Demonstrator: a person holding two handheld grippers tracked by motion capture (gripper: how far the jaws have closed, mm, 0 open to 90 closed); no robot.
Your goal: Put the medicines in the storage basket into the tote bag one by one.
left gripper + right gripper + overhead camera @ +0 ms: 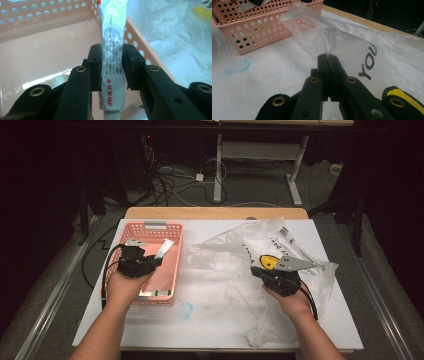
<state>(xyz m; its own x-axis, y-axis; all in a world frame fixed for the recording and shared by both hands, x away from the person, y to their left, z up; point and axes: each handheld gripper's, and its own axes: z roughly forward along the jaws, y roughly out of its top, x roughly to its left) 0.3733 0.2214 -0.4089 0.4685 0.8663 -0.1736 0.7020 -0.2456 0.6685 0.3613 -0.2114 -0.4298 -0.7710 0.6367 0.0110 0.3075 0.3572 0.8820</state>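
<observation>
Left gripper (156, 261), mid-left of the high view, is clamped on a white ointment tube (112, 57) over the pink basket (172, 227); in the left gripper view the tube stands upright at frame centre between the pads, the basket floor behind it. Right gripper (328, 58), centre-right of the high view, is closed tight, pinching the clear plastic bag (352, 47) and lifting a fold of it off the white table (150, 325).

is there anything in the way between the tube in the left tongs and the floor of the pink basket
Nothing visible. The left tongs grip the tube above the pink basket, whose floor beneath is bare apart from small items near the bottom edge of the left gripper view.
</observation>
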